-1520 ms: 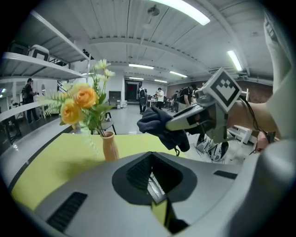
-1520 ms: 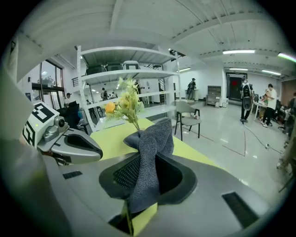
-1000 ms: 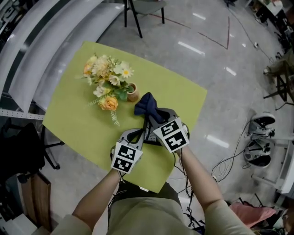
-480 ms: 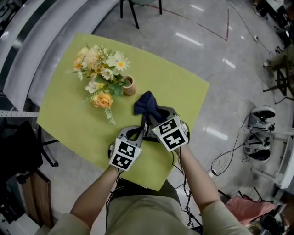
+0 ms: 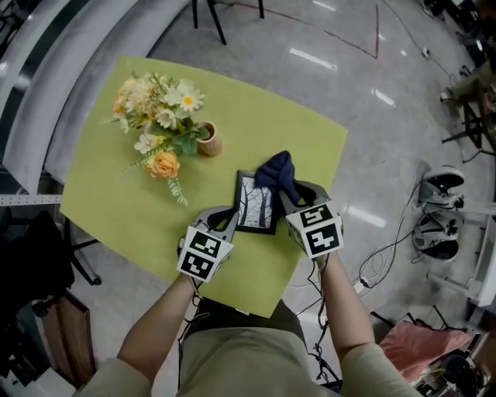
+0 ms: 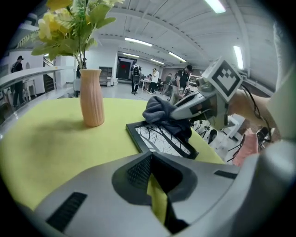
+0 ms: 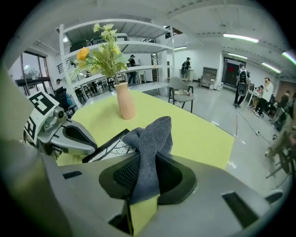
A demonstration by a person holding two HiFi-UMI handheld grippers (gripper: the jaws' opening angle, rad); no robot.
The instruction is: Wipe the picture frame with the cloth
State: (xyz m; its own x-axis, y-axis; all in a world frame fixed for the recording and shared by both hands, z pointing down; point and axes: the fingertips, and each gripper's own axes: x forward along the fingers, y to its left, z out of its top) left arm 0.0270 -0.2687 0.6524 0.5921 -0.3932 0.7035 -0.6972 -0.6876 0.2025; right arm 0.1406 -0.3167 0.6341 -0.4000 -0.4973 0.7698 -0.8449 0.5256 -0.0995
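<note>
A black picture frame [image 5: 256, 205] with a tree drawing lies flat on the yellow-green table [image 5: 139, 209]. A dark blue cloth [image 5: 277, 172] rests on the frame's far right corner, and my right gripper [image 5: 291, 190] is shut on it. In the right gripper view the cloth [image 7: 150, 139] rises from between the jaws and droops onto the frame [image 7: 108, 146]. My left gripper [image 5: 231, 219] is shut with nothing in it, its tip at the frame's near left edge. In the left gripper view the frame [image 6: 162, 139] and the cloth [image 6: 164, 113] lie just beyond the jaws.
A small tan vase [image 5: 208, 143] with a bunch of flowers [image 5: 155, 116] stands at the table's far left, beyond the frame. The table's near edge runs just behind both grippers. Chair legs [image 5: 218, 19] stand on the floor past the far edge.
My right gripper has moved right with the cloth, which has slid off the middle of the frame. The tree drawing now shows. The left gripper stays at the frame's left edge.
</note>
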